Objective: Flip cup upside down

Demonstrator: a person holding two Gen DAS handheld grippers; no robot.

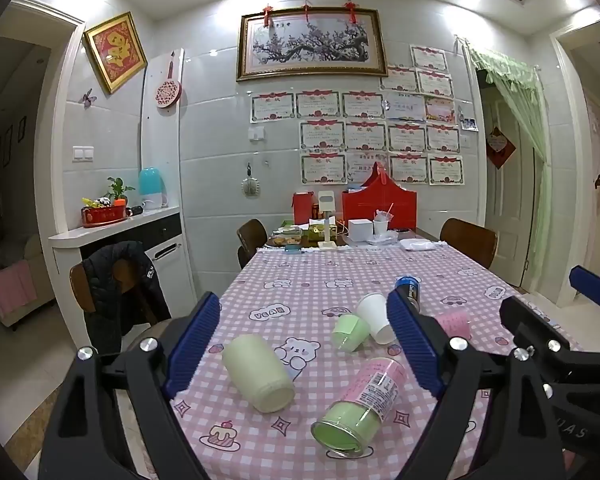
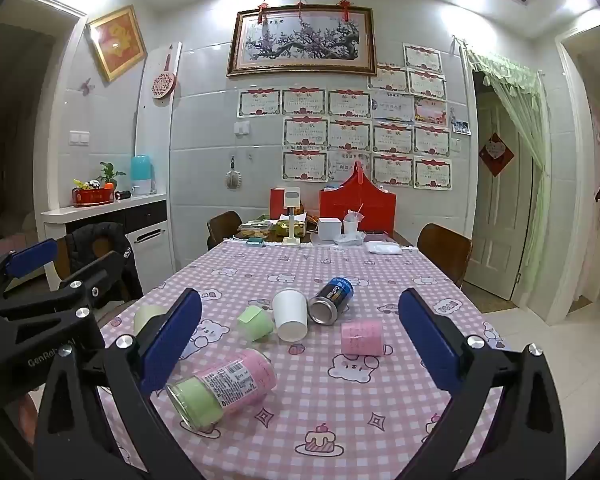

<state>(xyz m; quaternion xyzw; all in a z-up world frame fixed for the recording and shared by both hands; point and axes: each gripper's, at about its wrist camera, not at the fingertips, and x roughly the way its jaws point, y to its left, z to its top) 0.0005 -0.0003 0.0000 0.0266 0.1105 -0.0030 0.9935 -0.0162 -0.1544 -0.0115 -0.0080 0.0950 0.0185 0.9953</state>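
Several cups lie on their sides on the pink checked tablecloth (image 1: 300, 280). A cream cup (image 1: 258, 376) lies between the jaws of my open left gripper (image 1: 304, 344). A pink-and-green labelled cup (image 1: 360, 400) lies beside it, also seen in the right wrist view (image 2: 224, 388). A small green cup (image 1: 350, 332) and a white paper cup (image 1: 376, 316) lie further back. A pink cup (image 2: 362, 336) lies between the jaws of my open right gripper (image 2: 304, 344). Both grippers hover empty above the near table edge.
A blue can (image 2: 332, 298) lies on its side by the white paper cup (image 2: 290, 314). Boxes, a red bag (image 2: 358, 204) and food containers crowd the table's far end. Chairs stand around; one on the left holds a black jacket (image 1: 120, 280).
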